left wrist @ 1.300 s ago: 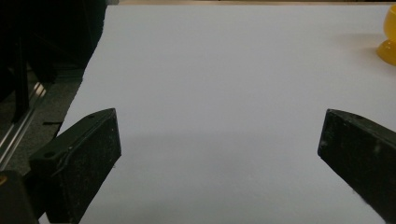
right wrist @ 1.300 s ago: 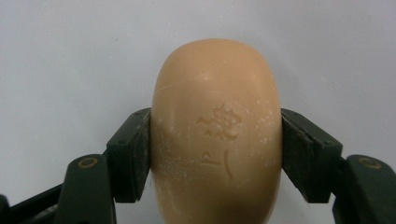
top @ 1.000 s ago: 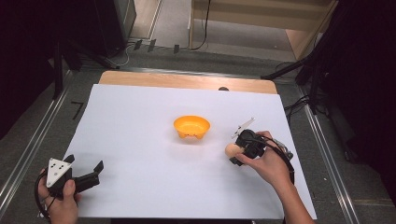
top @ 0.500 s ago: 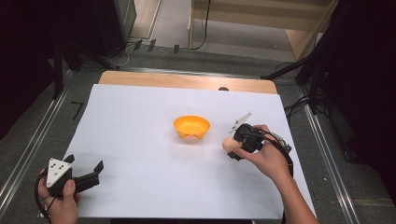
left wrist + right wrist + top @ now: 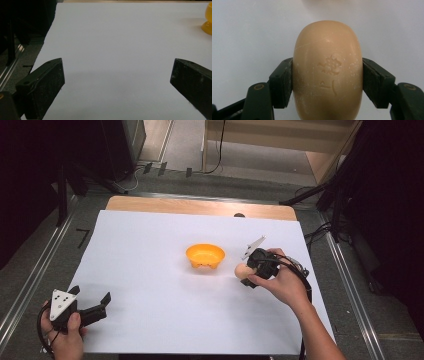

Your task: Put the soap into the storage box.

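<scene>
- Right tool (image 5: 327, 82) clenched on a tan soap bar (image 5: 327, 70) — jaws pinch its two long sides, about mid-length.
- In high view the soap bar sits in that tool just right of the orange bowl (image 5: 205, 255), apart from it, above the white tabletop (image 5: 150, 245).
- Soap looks rigid, smooth, prob. slippery & light; rounded sides could squirt out — a hold across the widest part seems safest.
- Left tool (image 5: 117, 82) released, jaws wide apart, nothing between; near-left corner.

We see a wooden table (image 5: 200, 206) covered by a white sheet (image 5: 150, 265), standing on grey floor (image 5: 30, 265) between metal rails (image 5: 35, 275); black cables (image 5: 220, 150) trail beyond it, near pale wooden furniture (image 5: 280, 132), amid dark surroundings
</scene>
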Motion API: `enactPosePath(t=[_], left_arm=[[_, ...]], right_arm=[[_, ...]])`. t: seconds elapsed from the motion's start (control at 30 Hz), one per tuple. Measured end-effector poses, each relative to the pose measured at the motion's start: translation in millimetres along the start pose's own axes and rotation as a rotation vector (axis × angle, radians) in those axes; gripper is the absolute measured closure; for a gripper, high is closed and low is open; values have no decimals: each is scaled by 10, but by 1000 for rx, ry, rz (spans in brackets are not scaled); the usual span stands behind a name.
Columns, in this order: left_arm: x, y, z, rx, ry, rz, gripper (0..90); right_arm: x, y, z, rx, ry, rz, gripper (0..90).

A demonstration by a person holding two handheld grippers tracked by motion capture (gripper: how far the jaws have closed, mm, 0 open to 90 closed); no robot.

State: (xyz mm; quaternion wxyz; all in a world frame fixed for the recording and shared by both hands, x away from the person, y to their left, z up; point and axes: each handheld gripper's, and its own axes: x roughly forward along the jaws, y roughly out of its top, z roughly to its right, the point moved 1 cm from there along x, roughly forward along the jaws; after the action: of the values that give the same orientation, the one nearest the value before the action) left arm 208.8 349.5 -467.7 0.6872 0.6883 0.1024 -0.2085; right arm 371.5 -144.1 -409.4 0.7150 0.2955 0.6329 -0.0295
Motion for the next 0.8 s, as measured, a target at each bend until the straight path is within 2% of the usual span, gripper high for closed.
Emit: enactPosePath(t=[0.23, 0.8], left_arm=[[0, 0, -1, 0, 0, 0, 0], [0, 0, -2, -1, -2, 1, 0]], right_arm=[[-17, 89, 9, -69, 15, 6, 332], [-63, 258, 35, -138, 11, 23, 332]])
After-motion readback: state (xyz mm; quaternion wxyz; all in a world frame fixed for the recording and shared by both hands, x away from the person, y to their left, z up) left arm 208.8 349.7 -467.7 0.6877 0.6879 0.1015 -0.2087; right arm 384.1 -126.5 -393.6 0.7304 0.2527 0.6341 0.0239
